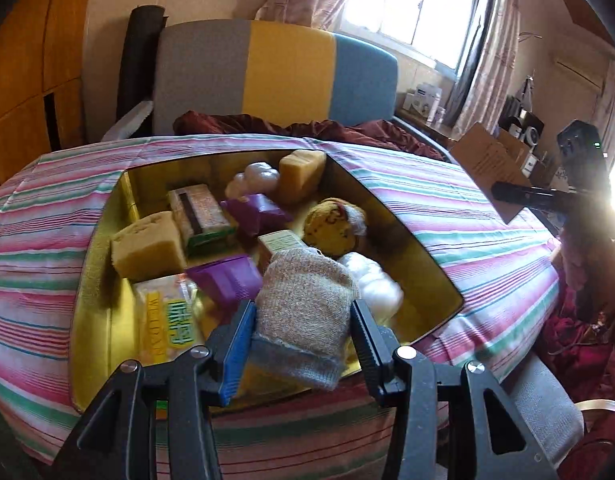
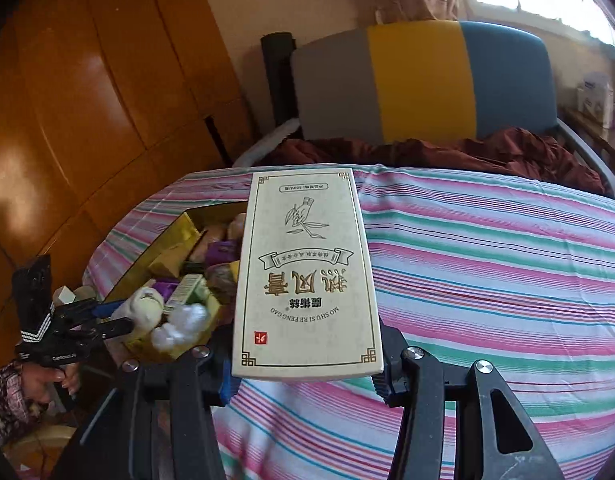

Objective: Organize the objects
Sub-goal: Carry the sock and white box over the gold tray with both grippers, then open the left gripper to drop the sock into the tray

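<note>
Gold-lined box (image 1: 103, 280) sits open on the striped bedspread (image 1: 39, 240), crowded with small things: two yellow sponges, one at the left (image 1: 147, 246) and one at the far end (image 1: 301, 174), purple packets (image 1: 227, 282), a patterned carton (image 1: 199, 210), white cotton clumps (image 1: 377, 284), a yellow knitted ball (image 1: 333, 226) and a yellow-green packet (image 1: 167, 320) at the near corner. Only the left wrist view looks down into the box and shows these contents clearly; it also shows the other tool as a dark shape (image 1: 555, 196) at the right edge against the window glare, and a cardboard flap (image 1: 487, 164) beyond the bed. In that view the left gripper (image 1: 303, 320) has its jaws partly closed on a rolled beige sock with a grey cuff (image 1: 307, 300), the blue pad on one side and the black ribbed pad on the other both pressing its flanks, held over the near end of the box. The right wrist view shows what the first cannot: the right gripper (image 2: 307, 376) clamps the near end of a cream printed carton (image 2: 307, 276), whose long face points away over the bedspread (image 2: 487, 280), with the jaws part-way open at the carton's width. From this side the box (image 2: 155, 256) lies to the left, half hidden by the carton, and the left gripper (image 2: 119, 320) appears small at the left edge with the pale sock (image 2: 145, 304) in its jaws, a hand (image 2: 47, 380) in a patterned sleeve gripping its handle. A grey, yellow and blue headboard (image 2: 419, 84) stands behind the bed.
</note>
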Demonstrator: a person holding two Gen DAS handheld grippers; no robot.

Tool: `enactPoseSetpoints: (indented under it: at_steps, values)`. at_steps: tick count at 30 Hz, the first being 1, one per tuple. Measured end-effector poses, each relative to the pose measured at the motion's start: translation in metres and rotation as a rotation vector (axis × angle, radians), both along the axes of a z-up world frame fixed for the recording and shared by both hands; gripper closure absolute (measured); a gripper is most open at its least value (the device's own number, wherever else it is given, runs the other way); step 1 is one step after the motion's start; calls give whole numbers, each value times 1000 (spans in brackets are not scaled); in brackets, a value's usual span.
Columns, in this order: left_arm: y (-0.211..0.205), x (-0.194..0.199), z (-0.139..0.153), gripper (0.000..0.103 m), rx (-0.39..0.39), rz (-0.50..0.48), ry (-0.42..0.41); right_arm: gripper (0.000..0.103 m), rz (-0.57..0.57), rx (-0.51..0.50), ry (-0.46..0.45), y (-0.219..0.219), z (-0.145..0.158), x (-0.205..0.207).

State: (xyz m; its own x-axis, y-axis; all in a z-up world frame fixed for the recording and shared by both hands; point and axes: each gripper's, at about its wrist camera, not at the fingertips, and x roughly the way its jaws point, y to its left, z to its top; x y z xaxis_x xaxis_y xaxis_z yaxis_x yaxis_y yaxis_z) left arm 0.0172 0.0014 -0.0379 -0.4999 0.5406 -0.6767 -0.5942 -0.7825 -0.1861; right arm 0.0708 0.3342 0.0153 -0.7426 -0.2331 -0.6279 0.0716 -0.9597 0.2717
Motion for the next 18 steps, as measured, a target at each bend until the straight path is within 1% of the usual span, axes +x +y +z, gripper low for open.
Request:
enactPoseSetpoints:
  at_steps: [5, 12, 16, 18]
  values:
    - [-7, -4, -6, 54, -8, 6, -24, 51, 39, -16, -12, -23, -1, -6]
    - [-4, -4, -15, 52, -4, -3, -64, 51, 87, -18, -11, -47, 2, -12]
    - [-10, -6, -15, 49, 23, 59, -85, 51, 106, -27, -21, -55, 1, -15]
    - [-13, -6, -11, 49, 31, 87, -70, 51, 116, -22, -27, -60, 0, -17]
